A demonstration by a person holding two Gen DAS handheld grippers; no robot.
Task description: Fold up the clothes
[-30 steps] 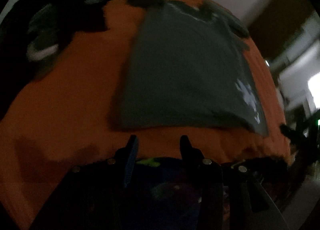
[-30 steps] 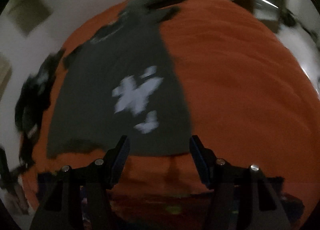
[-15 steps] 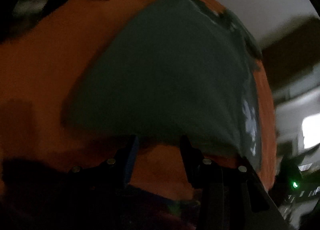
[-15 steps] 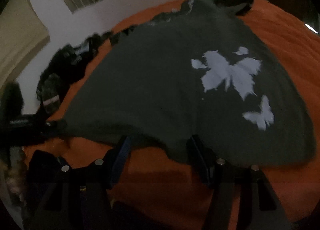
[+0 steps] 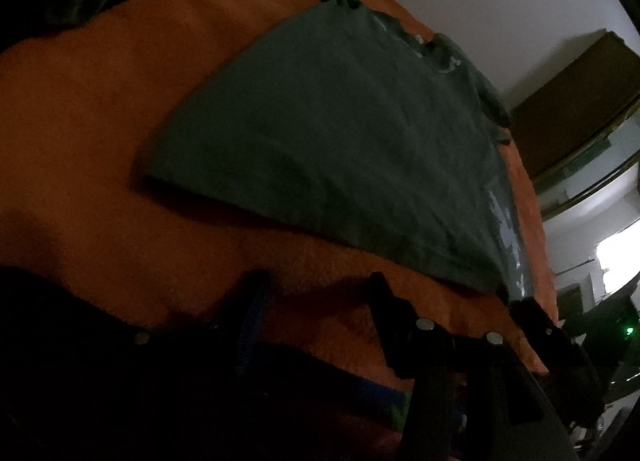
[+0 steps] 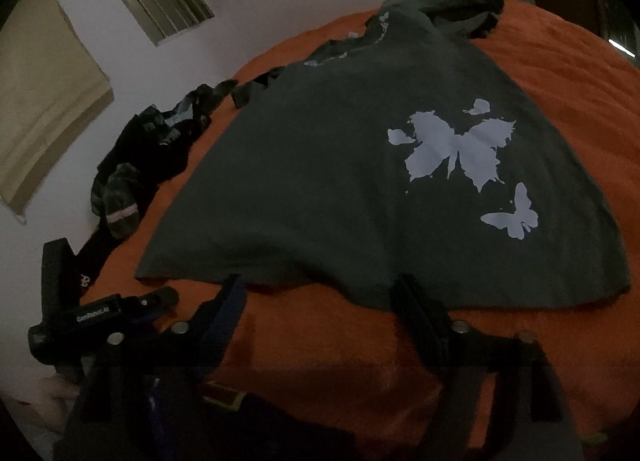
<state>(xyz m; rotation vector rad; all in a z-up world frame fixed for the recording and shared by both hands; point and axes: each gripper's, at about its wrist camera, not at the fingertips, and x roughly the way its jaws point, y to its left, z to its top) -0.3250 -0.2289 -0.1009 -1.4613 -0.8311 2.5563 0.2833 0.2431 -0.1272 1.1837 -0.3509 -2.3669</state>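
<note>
Orange bedspread (image 6: 560,101) around flat T-shirt (image 6: 320,181)

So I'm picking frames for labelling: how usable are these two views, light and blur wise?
Left wrist: dim, the T-shirt soft, bright glare at right. Right wrist: dark too, but the butterfly print reads crisply; fisheye bends the orange bedcover in both.

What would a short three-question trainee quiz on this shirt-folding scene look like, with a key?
1. True or false: the right gripper is shut on the shirt hem.
2. What colour is the bedcover? A) blue B) orange C) white
3. What pale print marks the shirt?

Key: 1. False; it is open at the hem, holding nothing. 2. B. 3. Butterflies.
</note>
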